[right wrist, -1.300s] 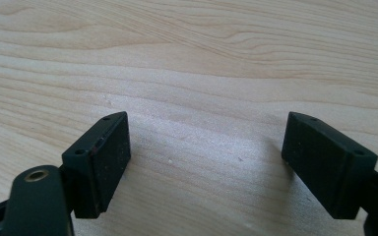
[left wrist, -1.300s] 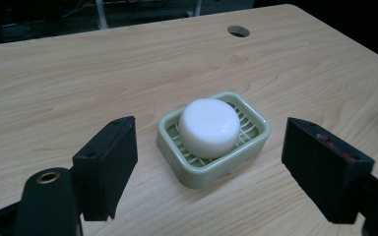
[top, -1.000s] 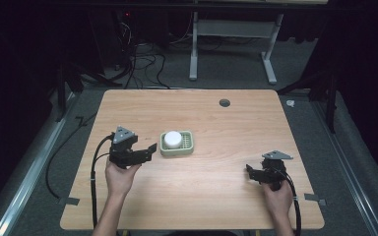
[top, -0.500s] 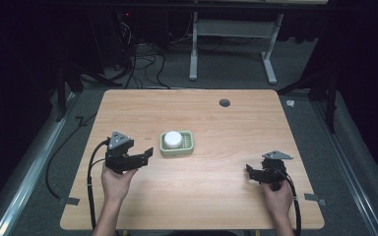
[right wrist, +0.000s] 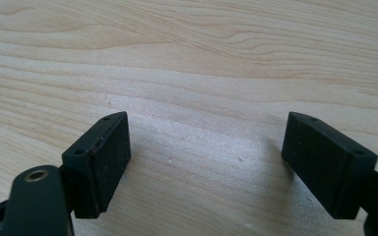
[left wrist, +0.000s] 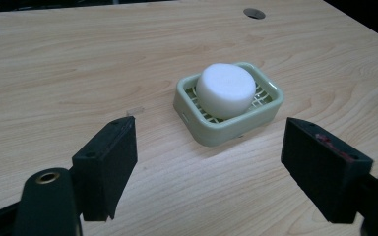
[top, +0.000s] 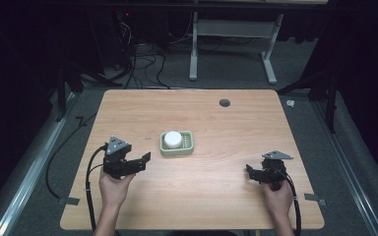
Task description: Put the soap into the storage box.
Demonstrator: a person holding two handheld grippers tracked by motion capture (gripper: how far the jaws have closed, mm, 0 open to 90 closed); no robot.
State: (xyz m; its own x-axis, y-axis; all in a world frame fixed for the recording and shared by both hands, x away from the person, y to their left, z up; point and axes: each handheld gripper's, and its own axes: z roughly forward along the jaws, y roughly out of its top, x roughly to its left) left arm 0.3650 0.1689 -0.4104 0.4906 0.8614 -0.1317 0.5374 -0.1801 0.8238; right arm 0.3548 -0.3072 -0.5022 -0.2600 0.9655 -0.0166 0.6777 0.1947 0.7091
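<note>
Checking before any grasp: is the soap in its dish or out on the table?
In. The white soap sits on the grid inside the green dish, rim all round it; the left tool is open, short of it.

Black grippers (top: pixel 145 160), grey triangular plates (top: pixel 117 145)

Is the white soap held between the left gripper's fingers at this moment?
No, the white soap sits in the green dish, beyond the open left gripper.

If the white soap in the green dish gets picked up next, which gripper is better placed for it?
Probably the left. The left gripper sits just beside the green dish, jaws open and aimed at the white soap. The right gripper is farther off, open over bare table.
</note>
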